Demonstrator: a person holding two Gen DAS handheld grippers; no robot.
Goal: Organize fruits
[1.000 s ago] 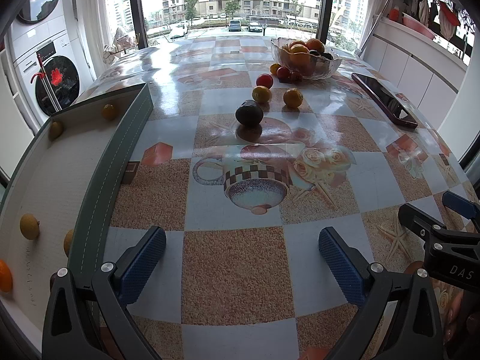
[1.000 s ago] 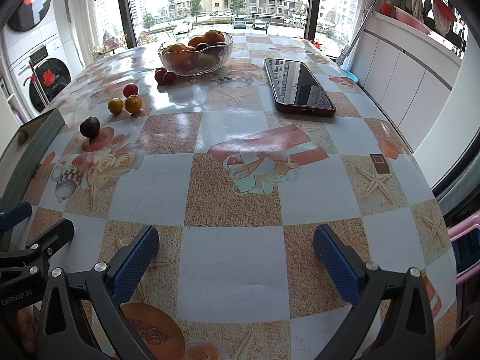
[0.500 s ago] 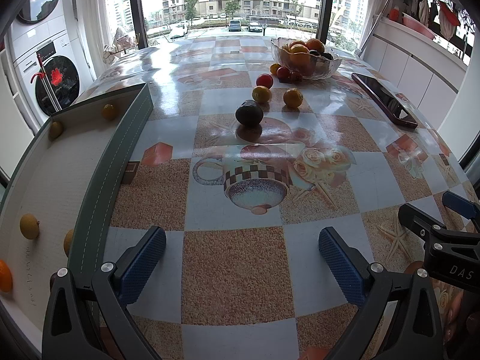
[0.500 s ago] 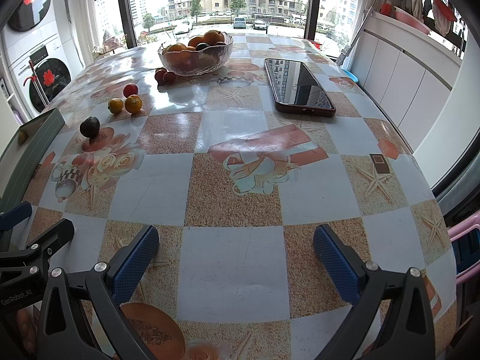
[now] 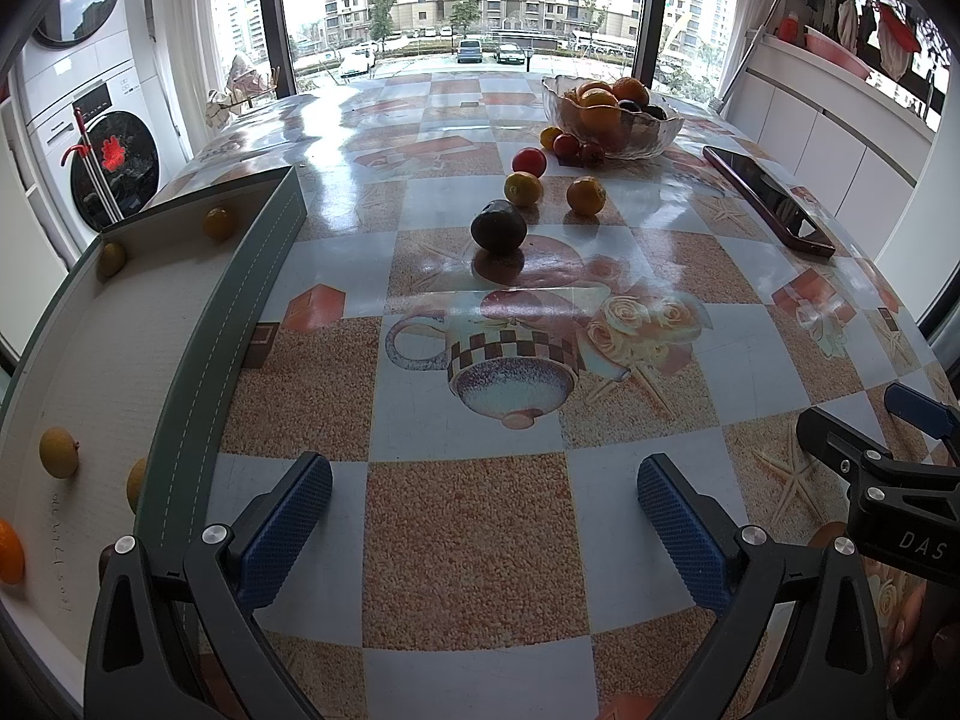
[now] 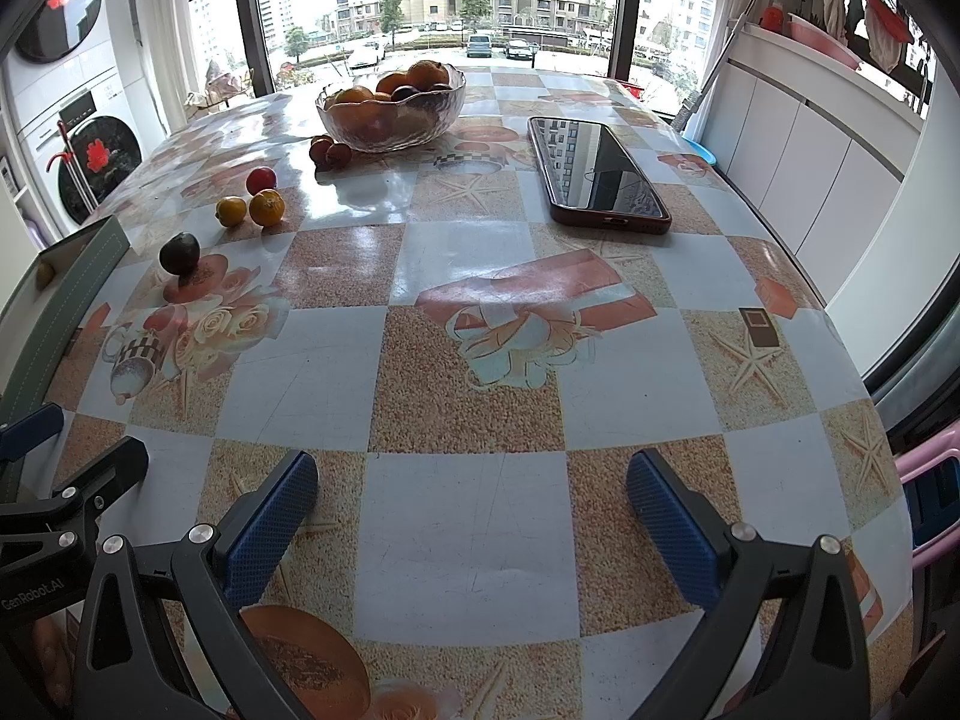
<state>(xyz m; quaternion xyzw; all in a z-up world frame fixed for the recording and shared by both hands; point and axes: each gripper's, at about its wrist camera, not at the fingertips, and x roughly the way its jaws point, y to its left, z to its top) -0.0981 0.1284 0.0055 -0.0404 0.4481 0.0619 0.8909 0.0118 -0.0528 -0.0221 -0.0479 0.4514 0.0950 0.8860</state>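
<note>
Both claws hover low over the near edge of a table covered in a glossy checkered cloth printed with teacups, roses and starfish (image 5: 474,516), and both stand wide apart with nothing between their blue ribbed pads. The left gripper (image 5: 483,516) sits just beside a long shallow tray with a grey-green stitched rim and pale floor (image 5: 228,324), which lies on its left and holds several small yellow and orange fruits (image 5: 58,451) scattered along its walls. Well ahead of the left gripper, past a printed teacup, rests a dark purple-brown round fruit (image 5: 498,233); just behind it lie a small yellow-orange citrus (image 5: 523,188), a second orange citrus (image 5: 586,195) and a red round fruit (image 5: 529,161). Farther still, a clear glass ruffled bowl (image 5: 612,120) holds oranges and dark fruit, with a few small red and orange fruits (image 5: 570,144) touching its near left side. The right gripper (image 6: 471,510) faces bare cloth; the loose fruit lies far ahead to its left, and a dark smartphone in a maroon case (image 6: 600,171) lies flat ahead to its right, beside the bowl.
</note>
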